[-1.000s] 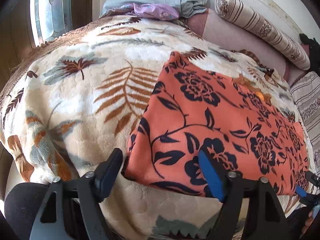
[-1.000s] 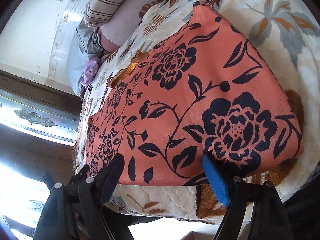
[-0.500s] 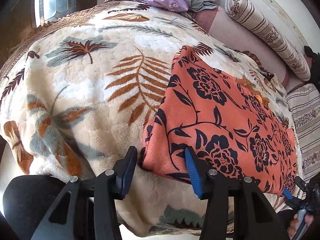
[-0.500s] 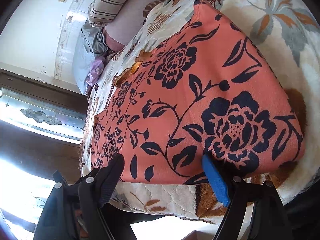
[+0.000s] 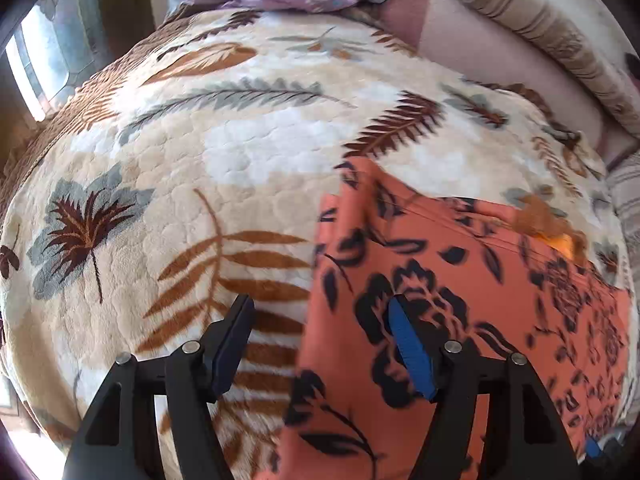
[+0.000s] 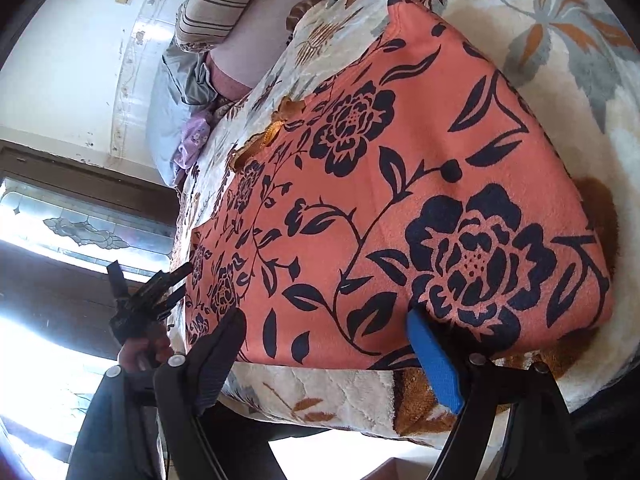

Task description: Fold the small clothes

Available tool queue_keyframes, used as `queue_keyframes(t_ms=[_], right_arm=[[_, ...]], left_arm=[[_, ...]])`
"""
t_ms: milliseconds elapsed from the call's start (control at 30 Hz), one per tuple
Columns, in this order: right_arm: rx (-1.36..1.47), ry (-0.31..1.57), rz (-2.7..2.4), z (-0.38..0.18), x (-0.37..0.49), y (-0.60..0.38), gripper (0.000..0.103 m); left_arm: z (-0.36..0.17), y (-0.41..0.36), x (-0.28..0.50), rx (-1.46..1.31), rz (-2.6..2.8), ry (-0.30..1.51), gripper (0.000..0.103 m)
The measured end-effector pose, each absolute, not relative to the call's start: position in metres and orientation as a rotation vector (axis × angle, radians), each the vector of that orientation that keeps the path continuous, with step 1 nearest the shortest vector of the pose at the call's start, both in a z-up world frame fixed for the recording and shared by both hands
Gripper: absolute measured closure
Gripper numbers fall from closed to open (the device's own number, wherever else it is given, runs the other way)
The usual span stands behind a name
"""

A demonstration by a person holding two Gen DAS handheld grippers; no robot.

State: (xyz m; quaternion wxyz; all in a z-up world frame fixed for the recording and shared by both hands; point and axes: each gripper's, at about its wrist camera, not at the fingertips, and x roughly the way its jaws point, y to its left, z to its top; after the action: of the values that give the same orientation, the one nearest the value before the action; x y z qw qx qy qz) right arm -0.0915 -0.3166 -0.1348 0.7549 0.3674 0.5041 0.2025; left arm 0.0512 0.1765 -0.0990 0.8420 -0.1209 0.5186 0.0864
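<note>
I judge this to be the start of a fold: the orange floral garment (image 6: pixel 400 184) lies spread flat on the leaf-patterned blanket (image 5: pixel 200 152) over the bed, its long near edge running along the blanket's drop, and I am lining up to take hold at both ends of it. My left gripper (image 5: pixel 320 344) stands wide, its dark finger over bare blanket and its blue-padded finger over the cloth, so the garment's left edge runs between them, with nothing gripped. My right gripper (image 6: pixel 328 356) is just as wide, straddling the near hem by the big black flower, empty too. Next I would need to lower each pair of fingers onto the hem, pinch one layer only, and lift both ends together toward the far side. The left view is blurred over the cloth, so I cannot tell whether the fingers touch it. What kind of garment it is stays unclear; the small yellow trim (image 6: pixel 264 140) at its far edge is too small to read.
</note>
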Motion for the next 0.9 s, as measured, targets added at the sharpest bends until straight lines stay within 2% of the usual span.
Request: queue_keyframes(t_ms=[67, 167, 900], right_arm=[[0.806, 1.104, 0.443, -0.135, -0.091, -0.318, 0.018], [0.798, 1.112, 0.440, -0.136, -0.089, -0.317, 0.018], [0.756, 1.100, 0.412, -0.133, -0.089, -0.304, 0.014]], left_arm=[[-0.097, 0.185, 0.054, -0.298, 0.194, 1.082, 0.031], [-0.087, 0.178, 0.051, -0.216, 0.221, 1.046, 0.031], [-0.080, 0.173, 0.032, -0.205, 0.216, 1.037, 0.031]])
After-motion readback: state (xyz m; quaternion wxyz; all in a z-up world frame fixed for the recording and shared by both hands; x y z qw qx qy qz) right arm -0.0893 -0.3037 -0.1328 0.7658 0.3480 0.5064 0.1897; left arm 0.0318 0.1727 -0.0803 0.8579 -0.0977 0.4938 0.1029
